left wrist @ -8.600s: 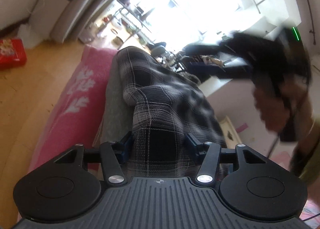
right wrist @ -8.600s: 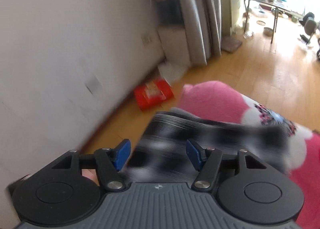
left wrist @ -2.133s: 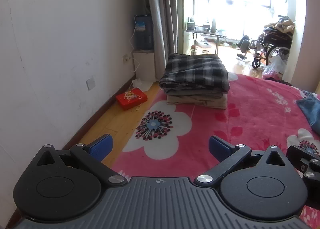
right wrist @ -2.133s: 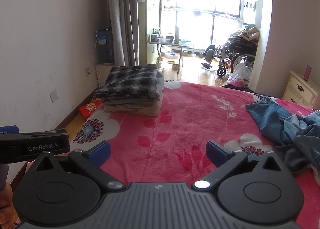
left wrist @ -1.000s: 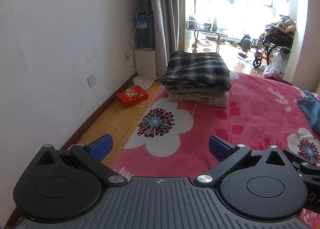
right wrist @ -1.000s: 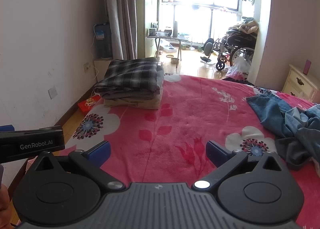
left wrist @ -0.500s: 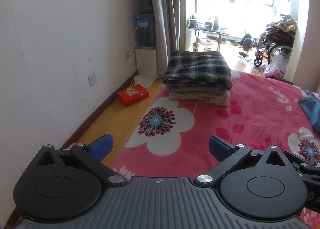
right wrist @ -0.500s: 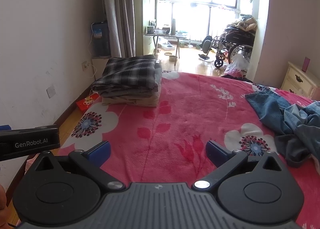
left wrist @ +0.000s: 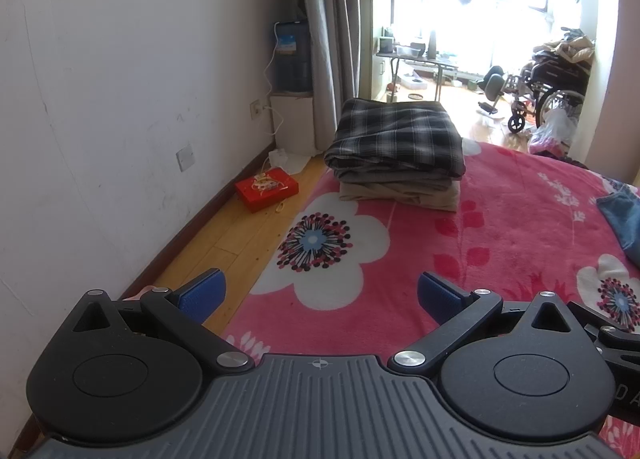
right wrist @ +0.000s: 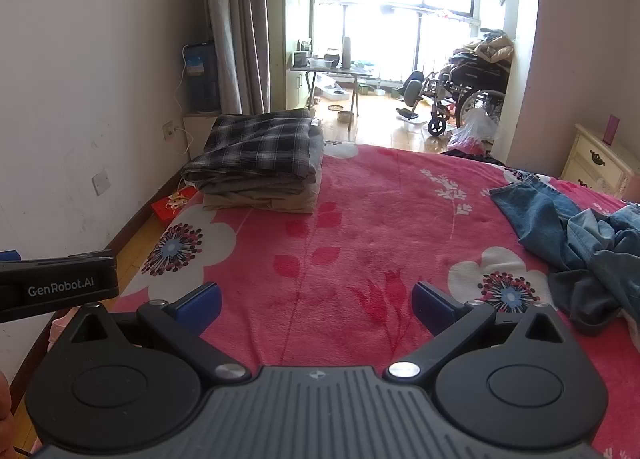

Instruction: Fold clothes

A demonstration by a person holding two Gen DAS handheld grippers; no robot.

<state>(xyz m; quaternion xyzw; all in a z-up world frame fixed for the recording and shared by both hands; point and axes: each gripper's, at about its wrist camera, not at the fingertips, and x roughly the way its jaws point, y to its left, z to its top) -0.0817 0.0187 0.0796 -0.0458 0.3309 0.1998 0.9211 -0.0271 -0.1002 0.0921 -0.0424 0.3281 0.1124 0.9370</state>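
**op:** Both grippers are empty right now. Left gripper [left wrist: 318,295] has its jaws spread wide over the near edge of the bed [left wrist: 500,227], and the right gripper [right wrist: 316,303] is the same, wide apart and holding nothing. They sit side by side, level, pointing down the bed toward the window.

**reply:** where's the laundry?

**op:** Folded stack [right wrist: 260,163] with the plaid shirt [right wrist: 264,143] on top is at the far left corner. The unfolded jeans pile [right wrist: 580,235] is off to my right, well apart from both grippers.

**reply:** risks?

**op:** I'd guess grabbing several tangled layers at once and dragging the whole heap. Also that stack sits close to the bed's edge, so a careless bump could tip it onto the floor.
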